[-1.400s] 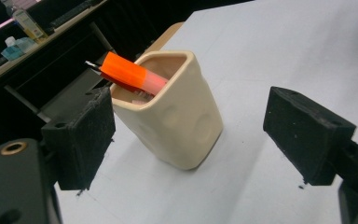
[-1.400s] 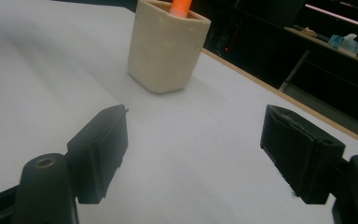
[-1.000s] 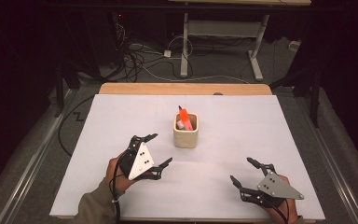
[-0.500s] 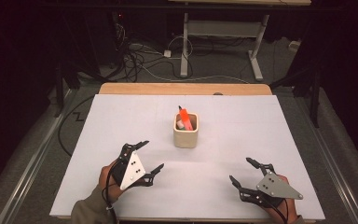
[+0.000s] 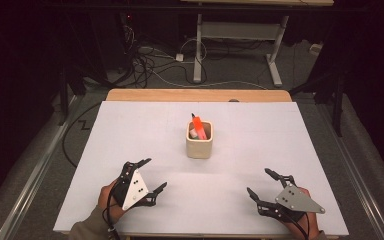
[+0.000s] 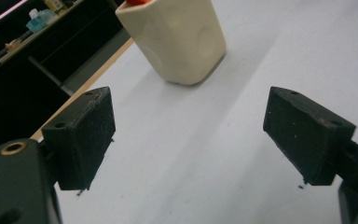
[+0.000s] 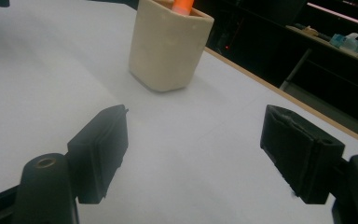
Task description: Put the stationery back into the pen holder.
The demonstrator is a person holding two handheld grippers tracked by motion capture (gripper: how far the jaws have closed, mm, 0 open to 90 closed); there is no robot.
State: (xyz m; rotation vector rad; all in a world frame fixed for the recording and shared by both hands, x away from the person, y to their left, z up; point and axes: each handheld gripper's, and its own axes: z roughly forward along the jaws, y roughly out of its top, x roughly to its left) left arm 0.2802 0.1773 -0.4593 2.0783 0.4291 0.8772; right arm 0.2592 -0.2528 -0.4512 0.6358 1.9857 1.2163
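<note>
A cream cup (image 5: 200,140) stands upright near the middle of the white table (image 5: 260,125), with an orange marker (image 5: 197,124) sticking out of it. My left gripper (image 5: 152,175) rests low at the front left, open, nothing between its jaws. At the front right, my right gripper (image 5: 265,184) is open too and holds nothing. The left gripper view has the cup (image 6: 177,39) ahead at upper left, well beyond the open gripper (image 6: 189,135). From the right gripper view, the cup (image 7: 168,46) and the marker's orange end (image 7: 182,5) lie ahead of the open gripper (image 7: 193,144).
A wooden strip (image 5: 195,95) runs along the table's far edge. Beyond it are floor cables (image 5: 150,65) and a white desk frame (image 5: 240,35). Dark shelving with small items (image 7: 349,44) stands off the table.
My left gripper has drawn back toward the front edge and lowered to the table, away from the cup. My right gripper has stayed put.
</note>
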